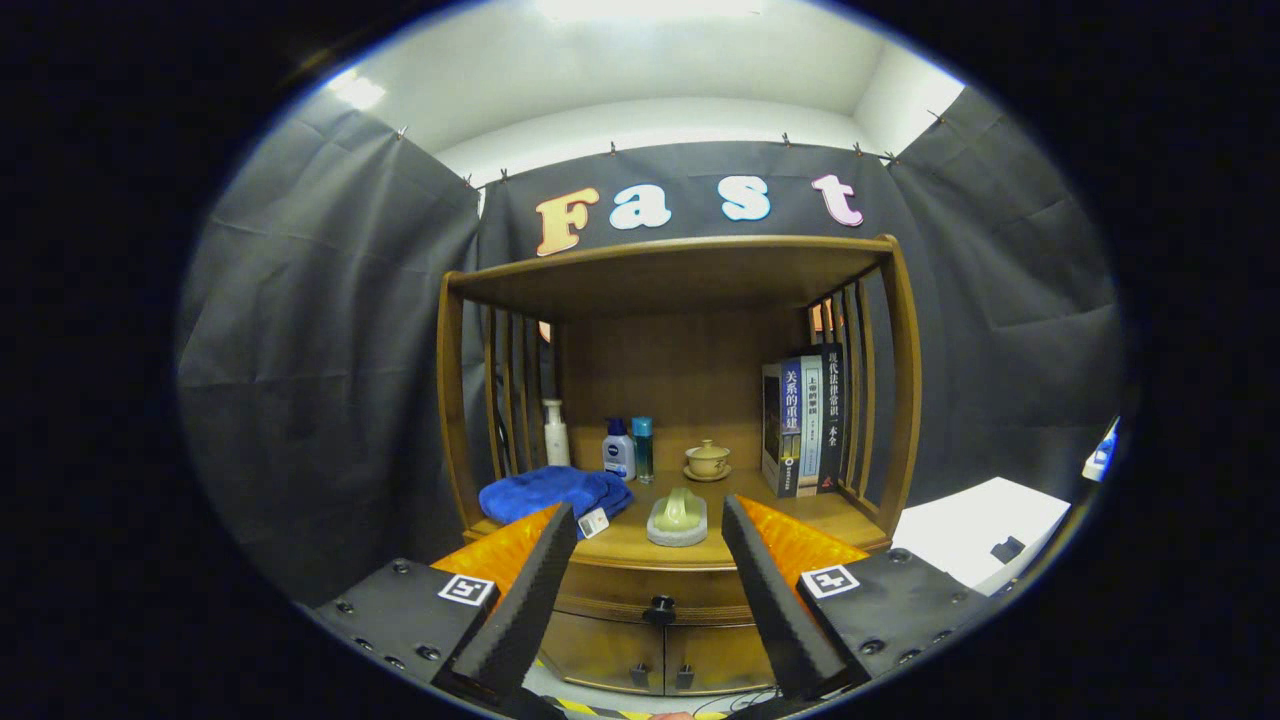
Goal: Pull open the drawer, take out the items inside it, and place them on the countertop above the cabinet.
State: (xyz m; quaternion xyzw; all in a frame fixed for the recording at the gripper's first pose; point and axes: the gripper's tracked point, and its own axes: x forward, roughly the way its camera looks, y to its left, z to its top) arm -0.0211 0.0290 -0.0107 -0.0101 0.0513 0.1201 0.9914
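Drawer sits closed under the countertop's front edge, its knob between the gripper's wide-open, empty fingers. Towel lies at the left front corner, books at the right edge.

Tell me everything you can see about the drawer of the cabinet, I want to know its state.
The drawer is a wide, curved front of brown, glossy wood just under the countertop. It looks fully closed, flush with the cabinet. One small dark knob sits at its middle. Two small doors lie below it. The gripper is open, its jaws apart on either side of the knob and not touching it.
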